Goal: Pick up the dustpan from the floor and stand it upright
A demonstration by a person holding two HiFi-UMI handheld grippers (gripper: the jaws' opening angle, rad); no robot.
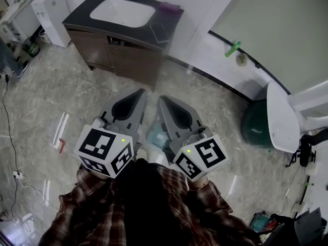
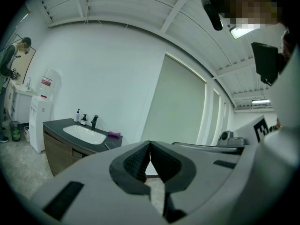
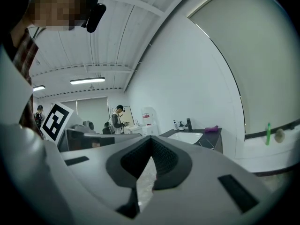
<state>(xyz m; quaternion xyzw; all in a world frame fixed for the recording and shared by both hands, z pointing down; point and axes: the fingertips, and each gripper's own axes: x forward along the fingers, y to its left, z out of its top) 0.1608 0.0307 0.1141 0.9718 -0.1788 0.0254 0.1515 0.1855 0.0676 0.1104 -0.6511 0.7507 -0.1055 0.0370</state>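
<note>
- The left hand-held gripper (image 1: 141, 92) is closed. In the left gripper view its ribbed dark pads (image 2: 139, 161) meet at the tips, and nothing is between them.
- The right hand-held gripper (image 1: 162, 99) is closed too. In the right gripper view its pads (image 3: 164, 159) touch at the tips and hold nothing.
- Both are held side by side, close together and well above the grey marble floor (image 1: 56, 96). They point roughly level towards the vanity cabinet (image 1: 128, 55) and touch nothing.
- The marker cubes (image 1: 105, 150) and (image 1: 201, 158) sit at the rear of each hand-held gripper, just ahead of the plaid sleeves (image 1: 87, 214).
- I cannot pick out the dustpan with certainty in any view.
- A dark green rounded thing (image 1: 254, 126) sits on the floor at its right edge, at the foot of the wall. It is partly behind a white curved panel (image 1: 282, 118) and well apart from both hand-held grippers. I cannot tell whether it is the dustpan.
- A white basin (image 1: 122, 12) is set into the vanity cabinet's dark top, at the far edge of the floor.
</note>
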